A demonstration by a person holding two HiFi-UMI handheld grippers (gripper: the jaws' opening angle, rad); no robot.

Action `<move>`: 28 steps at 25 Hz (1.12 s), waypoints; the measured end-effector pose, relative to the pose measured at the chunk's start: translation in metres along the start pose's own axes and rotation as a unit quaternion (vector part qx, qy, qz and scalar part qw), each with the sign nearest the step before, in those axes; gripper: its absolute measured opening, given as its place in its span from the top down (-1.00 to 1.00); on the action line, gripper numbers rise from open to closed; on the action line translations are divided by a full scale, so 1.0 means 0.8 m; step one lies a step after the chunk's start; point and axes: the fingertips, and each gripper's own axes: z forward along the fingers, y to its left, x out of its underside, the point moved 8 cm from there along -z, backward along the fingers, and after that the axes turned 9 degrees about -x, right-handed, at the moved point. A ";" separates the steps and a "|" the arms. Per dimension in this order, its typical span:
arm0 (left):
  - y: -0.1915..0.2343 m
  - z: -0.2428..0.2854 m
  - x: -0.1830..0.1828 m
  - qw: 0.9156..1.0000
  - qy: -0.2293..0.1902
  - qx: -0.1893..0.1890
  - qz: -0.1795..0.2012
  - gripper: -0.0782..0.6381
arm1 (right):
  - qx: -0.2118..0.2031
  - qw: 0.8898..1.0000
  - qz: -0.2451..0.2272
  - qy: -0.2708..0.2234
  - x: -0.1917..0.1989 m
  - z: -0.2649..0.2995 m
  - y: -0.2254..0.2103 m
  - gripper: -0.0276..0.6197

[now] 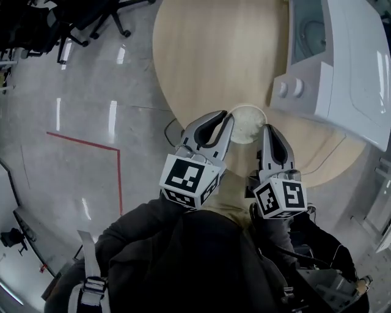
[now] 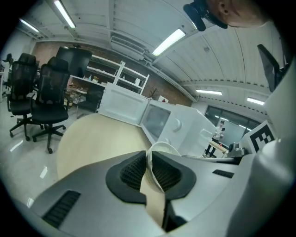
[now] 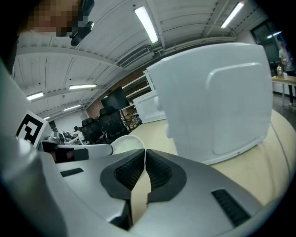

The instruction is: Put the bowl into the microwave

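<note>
The person's dark sleeves [image 1: 153, 244] fill the foreground. Beyond them, the left tongs [image 1: 227, 119] and the right tongs [image 1: 264, 129] are each pinched nearly shut on opposite sides of the rim of the round white bowl [image 1: 246, 122]. The bowl is over the near edge of the round pale wooden bench [image 1: 208, 55], near the white two-knob microwave [image 1: 342, 67].

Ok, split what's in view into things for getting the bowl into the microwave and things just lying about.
For the job: bowl, gripped at its rim by the left gripper and right gripper; microwave; table it stands on.
Just lying about: office chairs; red line on the floor.
</note>
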 end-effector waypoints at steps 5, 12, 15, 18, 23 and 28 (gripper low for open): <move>0.057 -0.037 -0.047 0.999 -0.033 -0.021 0.008 0.64 | -0.031 0.999 -0.019 -0.018 -0.024 0.044 0.064 0.86; 0.112 -0.076 -0.101 0.997 -0.064 -0.038 0.010 0.64 | -0.056 0.997 -0.035 -0.031 -0.060 0.083 0.134 0.86; 0.126 -0.081 -0.115 0.997 -0.075 -0.033 0.012 0.64 | -0.052 0.997 -0.045 -0.039 -0.068 0.094 0.149 0.86; 0.137 -0.089 -0.120 0.997 -0.079 -0.024 0.011 0.64 | -0.045 0.997 -0.051 -0.042 -0.070 0.099 0.164 0.86; 0.152 -0.090 -0.122 0.997 -0.082 -0.005 0.016 0.64 | -0.027 0.997 -0.052 -0.053 -0.067 0.103 0.177 0.87; 0.162 -0.094 -0.125 0.996 -0.085 0.002 0.020 0.64 | -0.017 0.997 -0.052 -0.063 -0.065 0.107 0.189 0.87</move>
